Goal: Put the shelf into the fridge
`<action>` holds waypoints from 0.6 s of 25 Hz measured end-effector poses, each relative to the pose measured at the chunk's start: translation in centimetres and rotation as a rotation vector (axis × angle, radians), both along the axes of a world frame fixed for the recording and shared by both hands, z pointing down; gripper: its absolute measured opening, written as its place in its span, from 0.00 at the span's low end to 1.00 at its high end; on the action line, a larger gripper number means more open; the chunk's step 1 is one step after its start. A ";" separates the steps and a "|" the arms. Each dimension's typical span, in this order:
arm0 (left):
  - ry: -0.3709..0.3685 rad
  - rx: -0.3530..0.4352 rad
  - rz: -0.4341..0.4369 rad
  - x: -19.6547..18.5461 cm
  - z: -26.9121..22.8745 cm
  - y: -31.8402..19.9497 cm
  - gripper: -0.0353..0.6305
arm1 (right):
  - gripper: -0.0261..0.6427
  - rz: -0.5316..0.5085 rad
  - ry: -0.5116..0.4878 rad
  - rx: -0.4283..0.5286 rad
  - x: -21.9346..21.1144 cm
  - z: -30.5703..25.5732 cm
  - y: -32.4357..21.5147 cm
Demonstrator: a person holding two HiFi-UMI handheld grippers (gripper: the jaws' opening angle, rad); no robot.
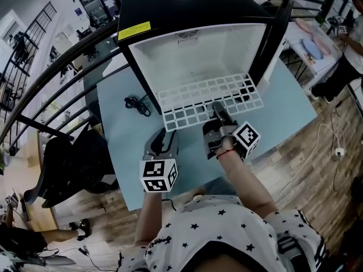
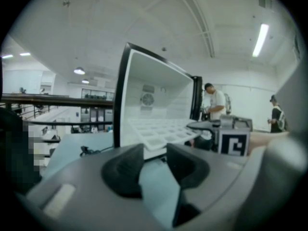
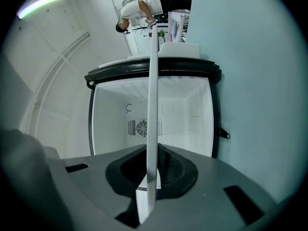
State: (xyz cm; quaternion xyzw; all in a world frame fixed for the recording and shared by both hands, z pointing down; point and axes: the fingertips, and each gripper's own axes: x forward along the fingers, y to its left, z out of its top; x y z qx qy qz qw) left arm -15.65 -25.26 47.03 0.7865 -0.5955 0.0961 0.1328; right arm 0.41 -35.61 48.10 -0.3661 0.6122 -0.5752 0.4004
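Note:
A small black fridge [image 1: 193, 44] with a white inside stands open on the light blue table [image 1: 125, 163]. The white grid shelf [image 1: 210, 98] lies flat, its far part inside the fridge mouth and its near edge sticking out. My right gripper [image 1: 218, 111] is shut on that near edge, right of its middle. The right gripper view shows the shelf [image 3: 152, 95] edge-on between the pads [image 3: 166, 170]. My left gripper [image 1: 164, 137] hovers just short of the shelf's near left edge, open, with only table between its fingers [image 2: 127, 165]. The shelf [image 2: 159, 129] is ahead of it.
A black cable [image 1: 137, 103] lies on the table left of the fridge. The fridge door [image 1: 278, 33] stands open at the right. A black office chair [image 1: 68, 163] sits beyond the table's left edge, beside a dark railing [image 1: 51, 72]. People stand in the background [image 2: 214, 102].

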 end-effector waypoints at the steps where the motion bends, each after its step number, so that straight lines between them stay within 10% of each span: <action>1: -0.002 -0.002 -0.002 -0.2 0.1 -0.2 0.27 | 0.10 -0.001 0.003 -0.002 -0.1 0.0 -0.1; 15: -0.033 -0.005 -0.007 -1.4 0.3 -1.3 0.27 | 0.09 -0.043 0.019 -0.009 -1.5 0.0 -1.1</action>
